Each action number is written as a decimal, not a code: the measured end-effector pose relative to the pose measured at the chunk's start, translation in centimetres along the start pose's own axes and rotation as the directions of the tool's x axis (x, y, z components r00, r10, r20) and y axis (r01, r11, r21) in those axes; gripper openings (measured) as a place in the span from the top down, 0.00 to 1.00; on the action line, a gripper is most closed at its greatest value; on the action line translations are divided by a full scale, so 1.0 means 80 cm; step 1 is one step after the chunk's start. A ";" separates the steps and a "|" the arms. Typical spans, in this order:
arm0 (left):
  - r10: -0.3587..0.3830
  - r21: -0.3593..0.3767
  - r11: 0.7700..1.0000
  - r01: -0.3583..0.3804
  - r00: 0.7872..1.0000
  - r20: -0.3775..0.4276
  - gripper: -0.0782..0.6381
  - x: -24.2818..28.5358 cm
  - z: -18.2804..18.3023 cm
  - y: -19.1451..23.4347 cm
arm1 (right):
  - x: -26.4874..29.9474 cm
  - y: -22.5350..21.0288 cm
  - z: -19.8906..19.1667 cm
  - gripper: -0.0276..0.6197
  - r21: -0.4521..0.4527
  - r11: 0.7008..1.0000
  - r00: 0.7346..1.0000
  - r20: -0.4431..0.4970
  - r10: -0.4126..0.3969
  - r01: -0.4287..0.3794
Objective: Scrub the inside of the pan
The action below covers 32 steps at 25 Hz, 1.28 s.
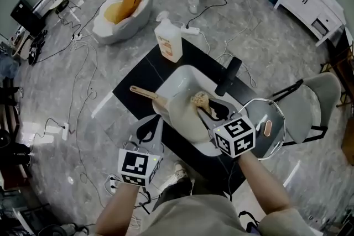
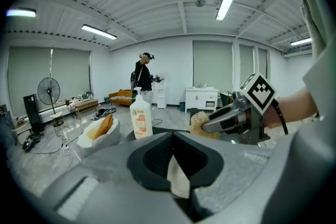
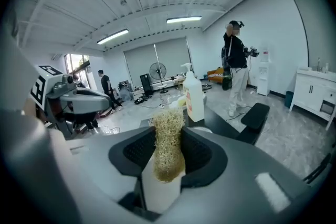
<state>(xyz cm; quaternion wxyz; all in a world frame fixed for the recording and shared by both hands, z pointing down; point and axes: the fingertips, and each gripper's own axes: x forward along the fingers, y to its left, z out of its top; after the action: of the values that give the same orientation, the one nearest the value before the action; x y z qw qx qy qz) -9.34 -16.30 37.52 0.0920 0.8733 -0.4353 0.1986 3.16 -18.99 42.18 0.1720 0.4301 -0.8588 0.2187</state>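
A white pan (image 1: 180, 94) sits on the black table (image 1: 138, 83), with a wooden handle (image 1: 142, 92) at its left and a black handle (image 1: 229, 75) at its far right. My right gripper (image 1: 210, 109) (image 3: 168, 150) hovers over the pan's inside, shut on a straw-coloured scrubber (image 1: 199, 99) (image 3: 168, 139). The left gripper view shows that scrubber (image 2: 199, 123) in the right gripper (image 2: 210, 124). My left gripper (image 1: 148, 131) (image 2: 173, 157) is shut and holds nothing, just off the pan's near left rim. The right gripper view shows the left gripper (image 3: 79, 99) at its left.
A soap bottle (image 1: 168, 41) (image 2: 140, 118) (image 3: 193, 97) stands at the table's far edge. A glass lid (image 1: 266, 127) lies right of the pan. On the floor are a white seat with an orange cushion (image 1: 123, 8), cables and a chair (image 1: 321, 102). A person (image 2: 143, 73) (image 3: 236, 60) stands beyond.
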 end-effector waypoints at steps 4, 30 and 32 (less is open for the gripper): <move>0.005 -0.045 0.999 -0.007 0.999 -0.046 0.89 0.026 -0.033 0.005 | 0.045 0.006 -0.046 0.72 0.008 0.998 0.996 -0.075 0.056 -0.056; -0.047 -0.152 0.988 0.005 0.960 -0.275 0.89 0.114 -0.209 0.015 | 0.223 0.020 -0.237 0.72 0.068 0.968 0.870 -0.426 0.248 -0.243; -0.048 -0.151 0.989 0.005 0.957 -0.285 0.89 0.115 -0.214 0.017 | 0.232 0.012 -0.238 0.72 0.036 0.973 0.876 -0.429 0.220 -0.226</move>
<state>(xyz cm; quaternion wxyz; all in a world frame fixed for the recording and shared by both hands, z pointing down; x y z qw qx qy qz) -9.97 -18.07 56.96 0.2219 0.8315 -0.4189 0.2894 -6.20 -20.83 67.01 0.3340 0.2681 -0.8451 0.3200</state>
